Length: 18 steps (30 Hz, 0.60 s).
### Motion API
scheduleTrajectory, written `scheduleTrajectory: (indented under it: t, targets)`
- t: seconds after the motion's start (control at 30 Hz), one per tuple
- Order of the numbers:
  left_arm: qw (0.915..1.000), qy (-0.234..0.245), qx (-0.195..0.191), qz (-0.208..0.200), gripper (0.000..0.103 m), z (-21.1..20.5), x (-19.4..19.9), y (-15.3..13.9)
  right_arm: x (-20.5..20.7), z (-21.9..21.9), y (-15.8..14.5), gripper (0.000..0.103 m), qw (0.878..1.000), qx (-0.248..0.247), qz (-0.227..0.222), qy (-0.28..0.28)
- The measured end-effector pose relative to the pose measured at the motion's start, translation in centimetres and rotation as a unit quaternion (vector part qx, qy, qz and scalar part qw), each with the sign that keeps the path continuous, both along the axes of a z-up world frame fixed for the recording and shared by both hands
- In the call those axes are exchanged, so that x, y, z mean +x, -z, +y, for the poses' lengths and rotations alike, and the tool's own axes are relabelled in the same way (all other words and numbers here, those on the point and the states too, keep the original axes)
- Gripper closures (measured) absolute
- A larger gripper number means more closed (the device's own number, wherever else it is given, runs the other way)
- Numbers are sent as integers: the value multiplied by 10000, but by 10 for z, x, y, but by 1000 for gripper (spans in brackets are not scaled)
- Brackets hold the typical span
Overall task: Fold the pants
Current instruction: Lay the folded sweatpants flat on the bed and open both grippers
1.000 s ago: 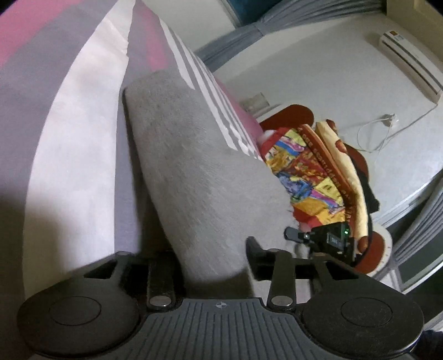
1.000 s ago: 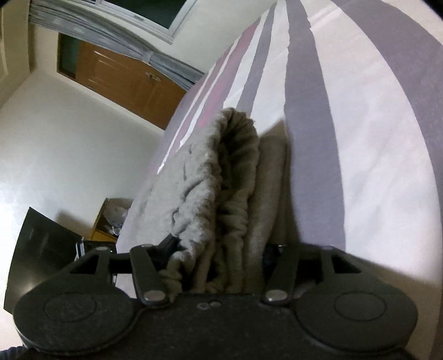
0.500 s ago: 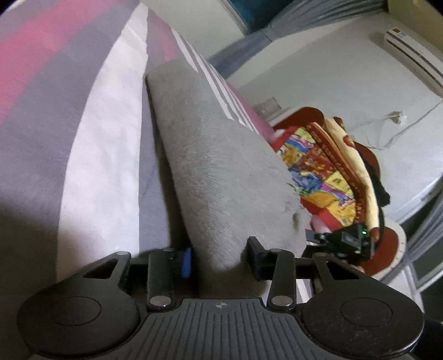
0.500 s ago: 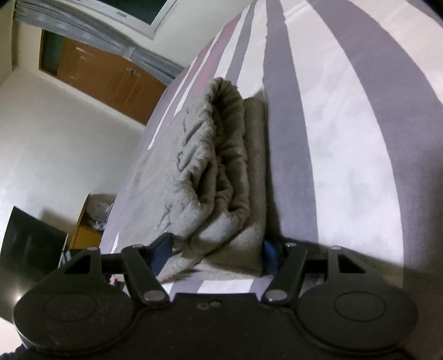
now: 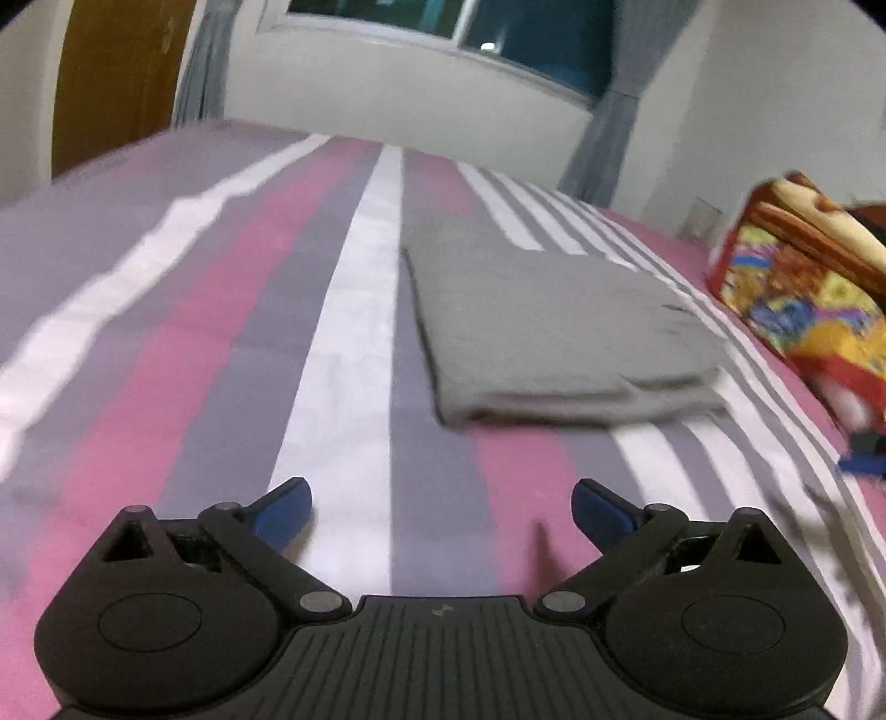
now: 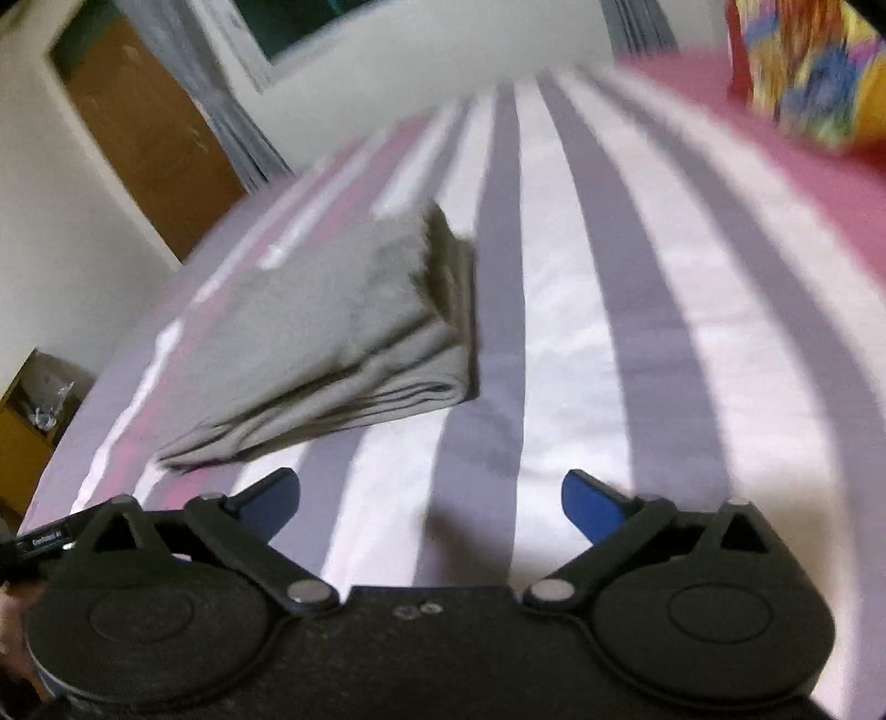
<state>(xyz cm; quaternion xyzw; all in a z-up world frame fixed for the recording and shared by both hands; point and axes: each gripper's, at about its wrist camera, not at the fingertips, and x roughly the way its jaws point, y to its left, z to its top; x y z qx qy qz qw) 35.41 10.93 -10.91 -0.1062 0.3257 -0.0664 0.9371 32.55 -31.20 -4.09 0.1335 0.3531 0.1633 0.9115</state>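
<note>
The grey pants lie folded into a flat rectangle on the striped bedspread. In the right wrist view the same folded pants show their layered edge toward me. My left gripper hangs above the bedspread, well short of the pants, its jaws opening wide with nothing between them. My right gripper is likewise back from the pants, which lie ahead and to its left; its jaws are opening and hold nothing. Blue pads show on the fingertips.
A colourful patterned blanket is heaped at the bed's right side. Behind the bed are a window with grey curtains and a brown door. A yellow shelf unit stands by the bed's left edge.
Both grippers let go of the pants, spread their jaws wide and pulled back and up. The folded pants now lie free on the bed, farther away in both views.
</note>
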Motion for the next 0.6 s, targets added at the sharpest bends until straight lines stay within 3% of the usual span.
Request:
scheduleTrajectory:
  t: [0.1, 0.2, 0.27, 0.37, 0.47, 0.6]
  targets:
    - [9994, -13, 333, -103, 0, -8, -65, -33, -62, -5, -29, 0, 9986, -400, -303, 165]
    - [9994, 123, 247, -210, 0, -21, -131, -63, -130, 10, -50, 0, 9942, -773, -658, 368]
    - [9994, 105, 142, -291, 0, -29, -169, -75, -167, 23, -55, 0, 9920, -764, -934, 368]
    - [9993, 40, 16, -367, 0, -42, -214, -89, -209, 39, -61, 1, 9909, -665, -1027, 554]
    - [9979, 180, 121, -610, 0, -55, -251, -103, -243, 46, -68, 1, 9903, -569, -1092, 638]
    - [9941, 139, 246, -1044, 0, -66, -295, -126, -278, 65, -79, 1, 9865, -801, -1337, 492]
